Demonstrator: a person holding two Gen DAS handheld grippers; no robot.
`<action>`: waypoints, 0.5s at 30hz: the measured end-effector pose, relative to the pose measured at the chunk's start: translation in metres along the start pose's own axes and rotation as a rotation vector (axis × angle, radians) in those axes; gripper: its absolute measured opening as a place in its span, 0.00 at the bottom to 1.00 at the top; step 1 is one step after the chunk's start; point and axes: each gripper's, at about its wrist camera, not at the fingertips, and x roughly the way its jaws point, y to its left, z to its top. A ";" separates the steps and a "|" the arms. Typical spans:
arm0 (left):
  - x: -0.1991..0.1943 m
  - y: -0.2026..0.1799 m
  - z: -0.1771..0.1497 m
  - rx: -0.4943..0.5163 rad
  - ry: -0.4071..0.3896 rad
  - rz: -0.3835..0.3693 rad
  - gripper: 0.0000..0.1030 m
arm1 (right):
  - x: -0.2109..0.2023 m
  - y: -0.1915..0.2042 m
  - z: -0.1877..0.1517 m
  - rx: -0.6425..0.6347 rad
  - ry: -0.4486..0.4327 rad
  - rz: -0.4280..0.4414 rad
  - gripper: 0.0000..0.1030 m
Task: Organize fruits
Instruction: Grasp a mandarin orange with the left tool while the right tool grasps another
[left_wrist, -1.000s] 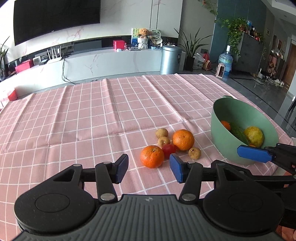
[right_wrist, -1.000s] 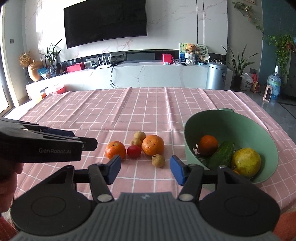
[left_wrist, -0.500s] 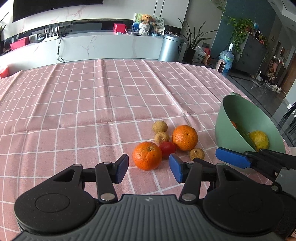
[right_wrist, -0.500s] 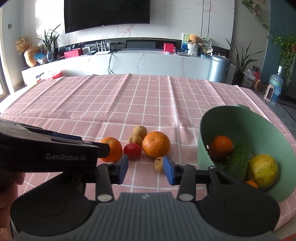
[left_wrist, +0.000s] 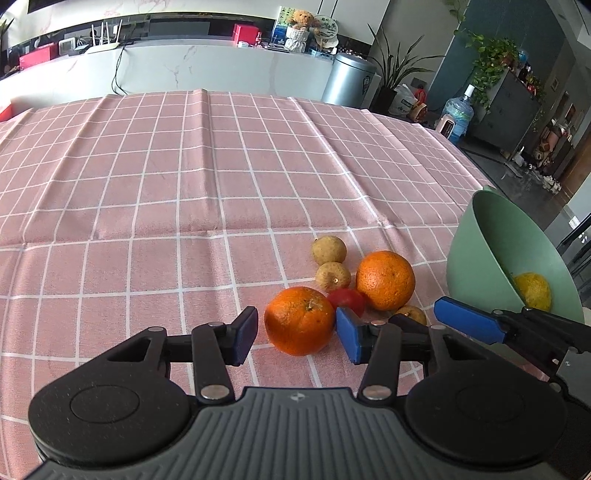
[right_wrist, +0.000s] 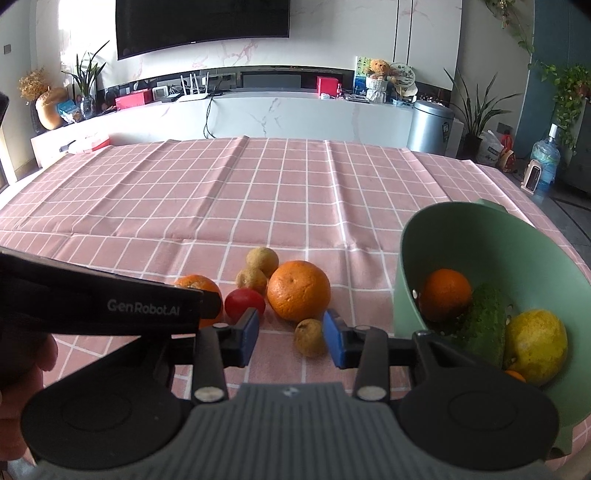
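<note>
Left gripper (left_wrist: 297, 334) closing, jaws either side of round orange tangerine (left_wrist: 300, 320) on pink checked tablecloth (left_wrist: 184, 177), pads not touching. Right gripper (right_wrist: 291, 338) closing around small brown longan (right_wrist: 309, 337), not pressing yet. Green plastic bowl (right_wrist: 498, 251) sits right, holding fruit.

Bright, sharp daylight scene; window glare enters from nine o'clock, shadows stay soft, and fisheye distortion curves the edges.

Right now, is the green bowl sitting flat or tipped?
Tipped. The green bowl leans with its opening facing the camera, its far rim raised; an orange, cucumber and yellow fruit lie against its lower side.
</note>
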 end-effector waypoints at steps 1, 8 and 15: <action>0.000 0.002 0.000 -0.010 0.002 -0.008 0.55 | 0.001 0.000 0.000 0.001 -0.001 0.000 0.34; 0.002 0.004 0.000 -0.051 0.006 -0.038 0.47 | 0.005 0.003 -0.001 -0.018 -0.008 -0.012 0.34; -0.013 0.002 0.001 -0.035 -0.070 0.041 0.46 | 0.008 0.012 0.004 -0.059 -0.051 -0.065 0.33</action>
